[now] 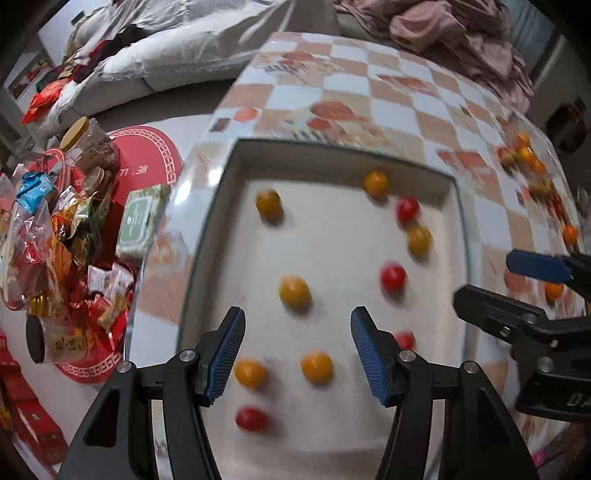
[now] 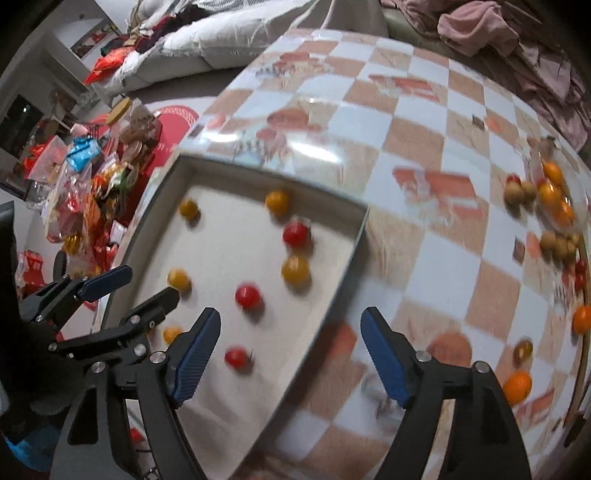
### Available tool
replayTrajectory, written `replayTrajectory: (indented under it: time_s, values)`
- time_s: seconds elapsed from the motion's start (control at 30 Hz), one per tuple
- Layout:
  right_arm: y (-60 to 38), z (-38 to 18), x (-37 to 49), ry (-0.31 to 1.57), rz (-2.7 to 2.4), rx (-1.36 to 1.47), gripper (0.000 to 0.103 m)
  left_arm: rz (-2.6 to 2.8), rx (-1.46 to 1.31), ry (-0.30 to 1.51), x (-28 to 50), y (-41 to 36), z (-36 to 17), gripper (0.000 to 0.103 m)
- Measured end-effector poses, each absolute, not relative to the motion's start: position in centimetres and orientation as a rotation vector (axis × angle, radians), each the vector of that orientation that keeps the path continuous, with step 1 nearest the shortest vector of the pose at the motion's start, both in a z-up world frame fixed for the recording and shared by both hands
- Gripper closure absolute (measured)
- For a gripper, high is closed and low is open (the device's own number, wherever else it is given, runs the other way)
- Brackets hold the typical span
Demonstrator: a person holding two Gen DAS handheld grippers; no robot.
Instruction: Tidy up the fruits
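Observation:
A shallow white tray [image 1: 332, 147] [image 2: 347, 251] lies on the checkered table and holds several yellow cherry tomatoes [image 1: 294, 292] [image 2: 294, 270] and red ones [image 1: 393, 277] [image 2: 247, 296], spread apart. My left gripper [image 1: 297, 325] is open and empty above the tray's near half. My right gripper [image 2: 290, 332] is open and empty over the tray's right rim; it also shows at the right of the left wrist view [image 1: 491, 280]. A mixed pile of fruit [image 2: 554, 214] [image 1: 524, 158] lies on the table at far right.
Loose orange fruits [image 2: 517, 386] lie on the table near the right edge. A heap of snack packets and jars [image 1: 66, 229] sits on a red mat left of the table. A sofa with cushions and pink cloth [image 2: 498, 33] stands behind.

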State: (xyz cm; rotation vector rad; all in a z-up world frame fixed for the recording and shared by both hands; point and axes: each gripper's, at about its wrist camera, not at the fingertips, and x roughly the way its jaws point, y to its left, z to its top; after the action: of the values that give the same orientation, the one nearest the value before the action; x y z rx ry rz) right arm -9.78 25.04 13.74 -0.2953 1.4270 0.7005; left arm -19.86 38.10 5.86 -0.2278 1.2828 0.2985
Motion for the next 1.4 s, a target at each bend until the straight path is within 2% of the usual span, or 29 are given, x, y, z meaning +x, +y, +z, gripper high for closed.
replayTrajectory:
  time_s: [0.23,0.27,0.3,0.33,0.9,1.4]
  values:
    - [23.2,14.7,-11.6,1.428,0.628,-0.332,0.012,0.247,-0.241,1.351,-22.9,35.4,6.3,0.042]
    - [23.1,14.8,-11.6,1.431,0.619,-0.334,0.010,0.244,-0.242,1.354,-23.2,35.1,6.4,0.039]
    - [23.0,14.8,-11.7,1.432,0.615,-0.334,0.001,0.243,-0.245,1.359,-23.6,35.0,6.5,0.028]
    - [22.8,15.1,-11.8,1.431,0.609,-0.338,0.000,0.248,-0.252,1.359,-24.0,34.9,6.7,0.001]
    - [22.5,19.7,-15.3,1.438,0.638,-0.427,0.000,0.283,-0.216,1.321,-26.8,35.3,11.5,0.000]
    - [22.8,22.5,-16.5,1.400,0.644,-0.458,0.000,0.268,-0.138,1.376,-27.5,34.6,12.8,0.000]
